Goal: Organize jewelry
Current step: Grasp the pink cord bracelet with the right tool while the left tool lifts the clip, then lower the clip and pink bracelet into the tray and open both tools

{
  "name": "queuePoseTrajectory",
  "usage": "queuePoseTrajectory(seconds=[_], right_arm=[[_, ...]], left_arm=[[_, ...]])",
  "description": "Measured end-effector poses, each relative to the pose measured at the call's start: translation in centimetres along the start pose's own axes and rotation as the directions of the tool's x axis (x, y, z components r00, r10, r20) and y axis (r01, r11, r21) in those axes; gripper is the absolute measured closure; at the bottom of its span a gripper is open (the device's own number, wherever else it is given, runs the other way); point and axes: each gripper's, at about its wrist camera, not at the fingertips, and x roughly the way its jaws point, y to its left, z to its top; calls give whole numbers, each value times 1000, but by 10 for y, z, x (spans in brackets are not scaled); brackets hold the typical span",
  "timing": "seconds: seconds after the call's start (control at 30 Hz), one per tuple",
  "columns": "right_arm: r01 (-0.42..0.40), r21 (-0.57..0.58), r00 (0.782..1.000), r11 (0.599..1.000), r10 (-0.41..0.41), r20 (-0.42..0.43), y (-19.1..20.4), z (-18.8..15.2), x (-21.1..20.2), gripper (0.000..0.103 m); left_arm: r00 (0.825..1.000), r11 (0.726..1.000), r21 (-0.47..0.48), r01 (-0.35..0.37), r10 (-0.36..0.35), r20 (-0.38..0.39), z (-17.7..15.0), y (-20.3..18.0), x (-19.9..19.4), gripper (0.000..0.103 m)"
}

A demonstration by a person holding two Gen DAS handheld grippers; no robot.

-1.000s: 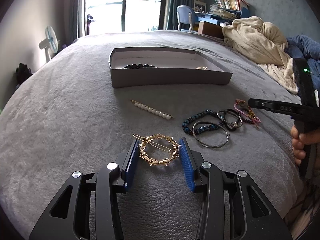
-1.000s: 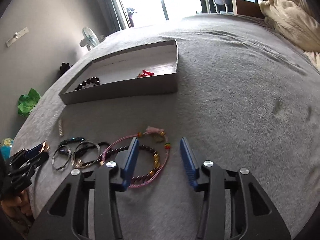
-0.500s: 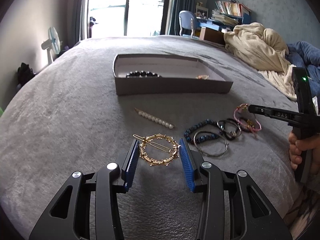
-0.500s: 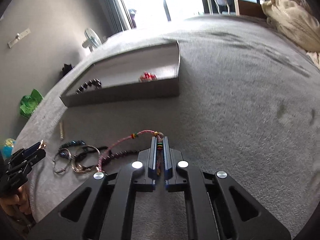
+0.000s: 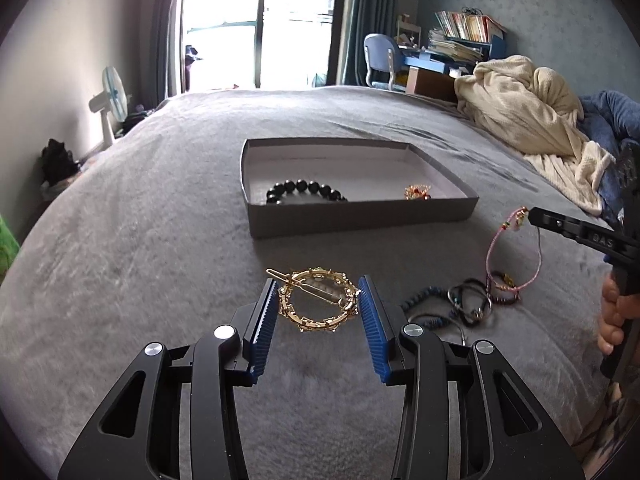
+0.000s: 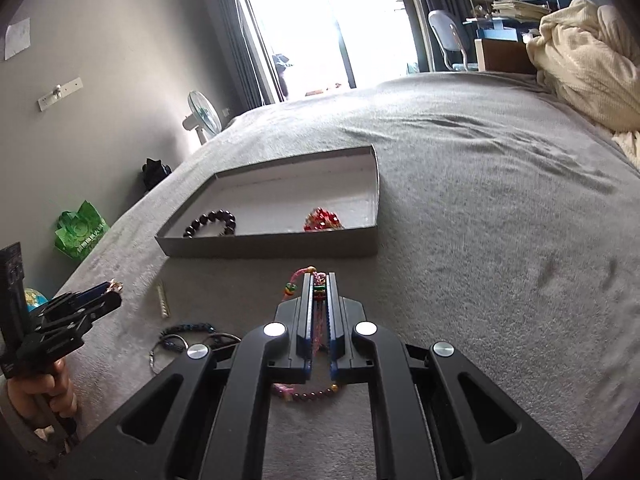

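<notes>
On the grey bedspread [image 5: 140,240] sits a shallow grey box [image 5: 360,216].

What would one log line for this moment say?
left claw: shut on gold clip | right claw: shut on pink cord, lifted | box: black beads, red charm

Left tool [image 5: 319,322]: matte black angular frame, triangular cut-outs, round silver screws, blue ribbed pads [image 5: 265,332]. Right tool [image 6: 319,312]: same black frame, silver screws, blue-edged pads; pale embossed lettering along its side. Person's hand [image 5: 614,322] on black handle.
</notes>
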Motion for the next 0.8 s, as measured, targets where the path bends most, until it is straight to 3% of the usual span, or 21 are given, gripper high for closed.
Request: queuePoseTrajectory(seconds=[0.8], right_arm=[[-26,-74,993,997,34,111,27,47,-21,98]], left_arm=[[998,999,37,25,-27,64,72,-16,10,61]])
